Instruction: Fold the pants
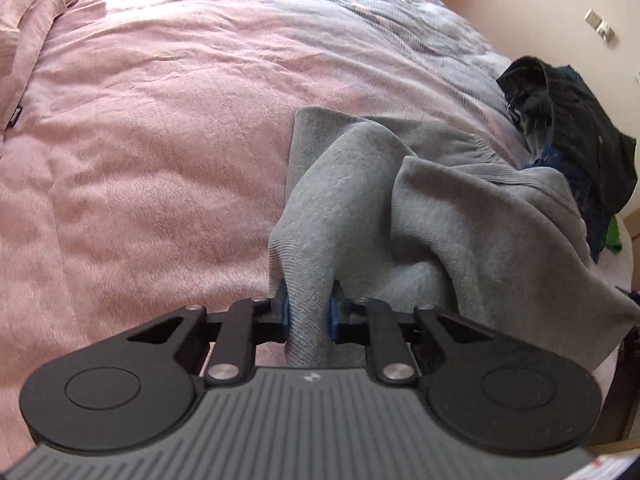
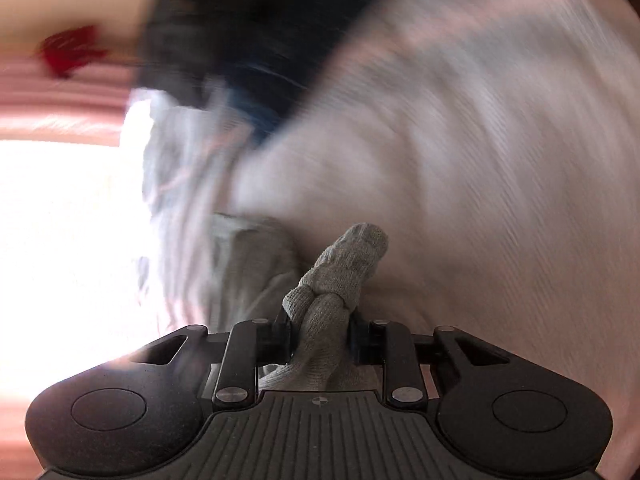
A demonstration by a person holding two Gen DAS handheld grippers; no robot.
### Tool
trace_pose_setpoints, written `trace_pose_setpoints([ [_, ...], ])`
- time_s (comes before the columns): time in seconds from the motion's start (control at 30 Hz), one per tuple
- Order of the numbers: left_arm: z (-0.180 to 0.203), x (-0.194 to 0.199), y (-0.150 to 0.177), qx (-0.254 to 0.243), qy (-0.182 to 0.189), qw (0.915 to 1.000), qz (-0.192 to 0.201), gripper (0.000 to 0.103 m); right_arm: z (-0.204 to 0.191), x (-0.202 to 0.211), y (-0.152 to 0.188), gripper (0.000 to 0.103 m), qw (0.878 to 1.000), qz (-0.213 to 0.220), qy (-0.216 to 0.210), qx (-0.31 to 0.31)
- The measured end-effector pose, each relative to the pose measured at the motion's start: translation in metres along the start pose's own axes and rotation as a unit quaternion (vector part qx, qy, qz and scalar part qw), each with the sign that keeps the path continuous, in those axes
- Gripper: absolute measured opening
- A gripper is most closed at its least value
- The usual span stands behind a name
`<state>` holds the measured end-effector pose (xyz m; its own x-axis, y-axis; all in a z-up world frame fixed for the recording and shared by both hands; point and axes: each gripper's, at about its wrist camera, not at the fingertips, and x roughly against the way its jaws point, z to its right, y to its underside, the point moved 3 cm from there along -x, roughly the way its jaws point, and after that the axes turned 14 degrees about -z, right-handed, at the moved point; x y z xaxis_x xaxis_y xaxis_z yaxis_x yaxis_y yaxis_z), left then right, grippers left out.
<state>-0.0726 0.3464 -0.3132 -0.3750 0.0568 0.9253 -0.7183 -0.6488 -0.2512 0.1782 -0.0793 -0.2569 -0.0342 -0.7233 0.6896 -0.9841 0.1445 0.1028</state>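
Observation:
Grey knit pants (image 1: 420, 208) lie crumpled on the pink bedspread (image 1: 140, 152), right of centre in the left wrist view. My left gripper (image 1: 308, 312) is shut on a fold of their grey cloth, which runs between the blue pads and up into the heap. In the right wrist view, which is heavily blurred, my right gripper (image 2: 320, 332) is shut on a bunched, twisted bit of the same grey pants (image 2: 340, 276). The rest of the cloth there is smeared by motion.
A pile of dark clothes (image 1: 568, 136) sits at the bed's far right edge, with a green item (image 1: 614, 232) below it. A pink pillow (image 1: 24, 4) is at the top left. A wall with a socket (image 1: 598, 24) stands beyond the bed.

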Motion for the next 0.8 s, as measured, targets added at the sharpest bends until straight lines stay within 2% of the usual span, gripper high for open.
trace_pose_setpoints([
  [0.1, 0.023, 0.028, 0.039, 0.028, 0.028, 0.9991, 0.014, 0.013, -0.05, 0.044, -0.006, 0.021, 0.992, 0.058, -0.02, 0.113],
  [0.17, 0.046, 0.042, 0.072, 0.04, 0.068, 0.9967, 0.018, 0.013, -0.072, 0.075, -0.012, 0.021, 0.977, 0.11, -0.026, 0.181],
  [0.2, 0.057, 0.044, 0.084, 0.042, 0.085, 0.9954, 0.01, 0.018, -0.077, 0.088, -0.016, 0.021, 0.969, 0.136, -0.02, 0.206],
  [0.23, 0.07, 0.045, 0.097, 0.04, 0.1, 0.9941, -0.009, 0.026, -0.077, 0.099, -0.023, 0.021, 0.963, 0.157, -0.008, 0.22],
  [0.27, 0.077, 0.045, 0.104, 0.038, 0.102, 0.9938, -0.018, 0.028, -0.071, 0.106, -0.033, 0.021, 0.96, 0.172, 0.01, 0.223],
  [0.3, 0.081, 0.046, 0.11, 0.034, 0.098, 0.9944, -0.022, 0.028, -0.062, 0.11, -0.041, 0.021, 0.96, 0.176, 0.027, 0.217],
  [0.37, 0.077, 0.047, 0.105, 0.025, 0.074, 0.9966, -0.029, 0.033, -0.027, 0.11, -0.063, 0.021, 0.968, 0.154, 0.094, 0.172],
  [0.43, 0.062, 0.047, 0.087, 0.026, 0.047, 0.9981, -0.028, 0.035, 0.015, 0.105, -0.07, 0.021, 0.977, 0.127, 0.131, 0.112],
  [0.5, 0.048, 0.044, 0.056, 0.025, 0.01, 0.9992, -0.028, 0.035, 0.054, 0.102, -0.065, 0.021, 0.984, 0.108, 0.133, 0.054],
  [0.57, 0.039, 0.037, 0.014, 0.022, -0.014, 0.9993, -0.028, 0.035, 0.072, 0.102, -0.06, 0.021, 0.986, 0.107, 0.124, 0.03],
  [0.7, 0.05, 0.014, -0.087, -0.001, -0.016, 0.9995, -0.028, 0.036, 0.073, 0.102, -0.063, 0.021, 0.986, 0.11, 0.119, 0.043],
  [0.8, 0.063, -0.012, -0.153, 0.013, 0.008, 0.9989, -0.045, 0.038, 0.07, 0.103, -0.07, 0.021, 0.987, 0.109, 0.114, 0.04],
])
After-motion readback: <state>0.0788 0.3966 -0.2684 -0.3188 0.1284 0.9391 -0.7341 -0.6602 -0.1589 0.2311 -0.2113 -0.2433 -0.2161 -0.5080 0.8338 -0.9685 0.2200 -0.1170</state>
